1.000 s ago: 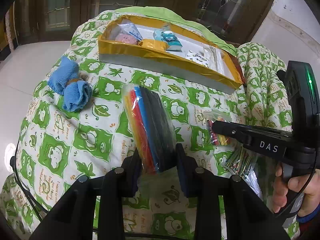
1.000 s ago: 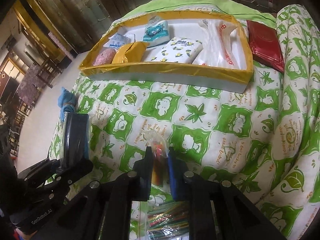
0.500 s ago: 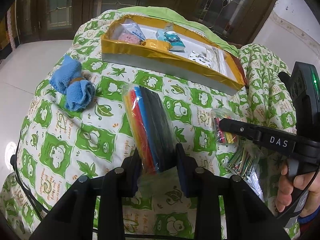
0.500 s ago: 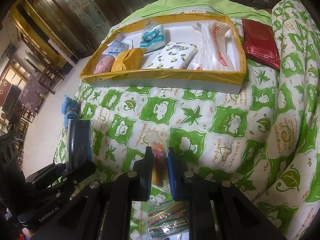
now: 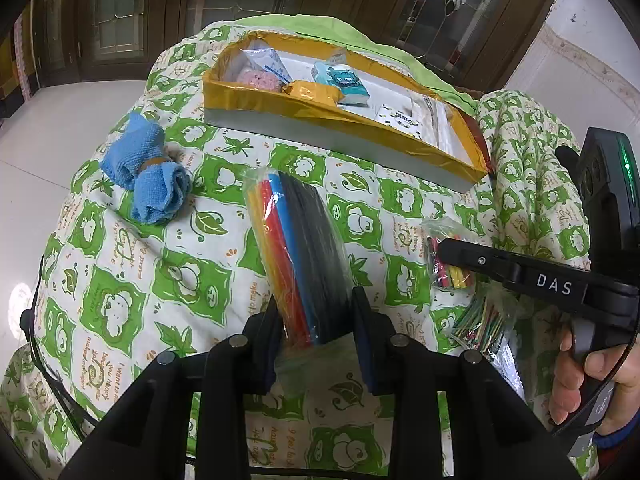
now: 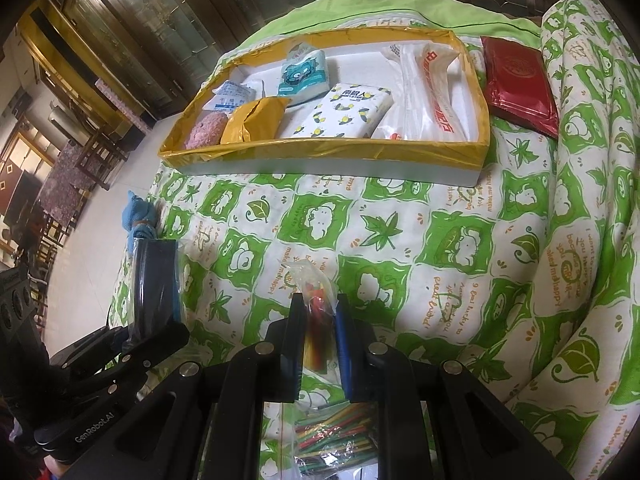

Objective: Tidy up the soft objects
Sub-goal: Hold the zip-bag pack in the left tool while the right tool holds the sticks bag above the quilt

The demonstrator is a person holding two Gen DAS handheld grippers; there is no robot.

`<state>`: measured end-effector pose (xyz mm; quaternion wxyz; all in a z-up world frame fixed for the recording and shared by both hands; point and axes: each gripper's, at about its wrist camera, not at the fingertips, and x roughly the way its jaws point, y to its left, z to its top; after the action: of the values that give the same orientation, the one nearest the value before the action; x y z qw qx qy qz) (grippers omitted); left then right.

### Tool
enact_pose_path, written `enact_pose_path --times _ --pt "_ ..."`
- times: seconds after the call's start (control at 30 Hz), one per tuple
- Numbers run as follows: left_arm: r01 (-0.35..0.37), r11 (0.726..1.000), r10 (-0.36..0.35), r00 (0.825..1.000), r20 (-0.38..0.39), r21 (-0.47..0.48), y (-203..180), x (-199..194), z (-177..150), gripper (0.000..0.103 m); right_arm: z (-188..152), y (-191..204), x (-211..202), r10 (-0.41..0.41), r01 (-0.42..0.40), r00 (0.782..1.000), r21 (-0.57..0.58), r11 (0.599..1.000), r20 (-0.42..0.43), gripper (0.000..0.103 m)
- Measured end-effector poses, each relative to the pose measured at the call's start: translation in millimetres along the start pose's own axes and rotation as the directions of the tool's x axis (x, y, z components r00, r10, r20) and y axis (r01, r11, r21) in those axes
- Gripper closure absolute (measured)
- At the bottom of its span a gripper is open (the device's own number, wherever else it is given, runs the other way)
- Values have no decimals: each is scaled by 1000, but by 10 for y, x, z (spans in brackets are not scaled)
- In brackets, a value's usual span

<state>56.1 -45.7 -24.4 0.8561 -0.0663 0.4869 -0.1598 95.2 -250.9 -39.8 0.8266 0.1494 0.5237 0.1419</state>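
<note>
Left gripper clamps a bag of coloured sheets; right gripper clamps a small bag of sticks, both above the quilt

The tray sits at the far end of the quilt, with the tissue packs and other soft packets inside it, and a flat pouch lies just right of it. Nearer in, a rolled towel lies off to the left on the quilt. A bag of thin sticks lies closest, right under the right gripper, which is clamped on a small bag, while the left gripper pinches a bigger bag of sheets.
</note>
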Motion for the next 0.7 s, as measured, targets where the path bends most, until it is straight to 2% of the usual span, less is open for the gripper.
enact_pose_path --times 0.7 --pt "5 1000 -5 1000 -1 7 -16 0 -3 73 7 -26 -85 17 -17 1000 16 1000 24 88"
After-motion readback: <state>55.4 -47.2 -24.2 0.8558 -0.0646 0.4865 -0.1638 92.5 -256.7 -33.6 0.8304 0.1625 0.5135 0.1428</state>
